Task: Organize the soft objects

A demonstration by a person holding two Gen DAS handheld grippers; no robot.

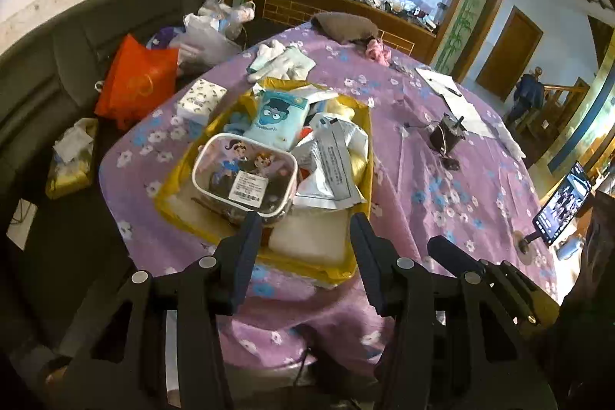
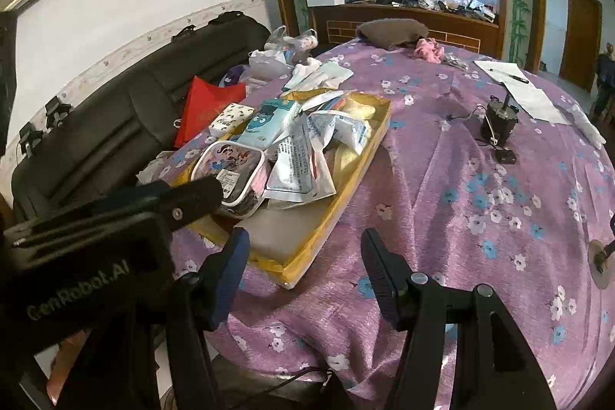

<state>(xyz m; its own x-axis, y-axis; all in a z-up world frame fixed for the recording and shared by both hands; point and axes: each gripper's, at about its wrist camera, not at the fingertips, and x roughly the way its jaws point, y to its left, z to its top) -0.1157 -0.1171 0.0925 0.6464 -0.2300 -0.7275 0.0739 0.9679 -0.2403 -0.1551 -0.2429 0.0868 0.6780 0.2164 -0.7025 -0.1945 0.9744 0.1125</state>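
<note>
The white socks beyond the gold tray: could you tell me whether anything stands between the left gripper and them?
Yes. The gold tray lies between the open left gripper and the white socks, piled with a cartoon-printed clear case, a blue packet and silver pouches. Reaching over them looks necessary.

Dim, window glare, fisheye-warped edges

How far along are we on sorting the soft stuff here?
Looks done: the yellow tray already holds the cartoon pouch, blue packet and foil bags. In hand: nothing; the left gripper and right gripper are both open and empty, above the near table edge. Left: white socks, pink cloth and brown cushion lie on the purple tablecloth outside the tray.
</note>
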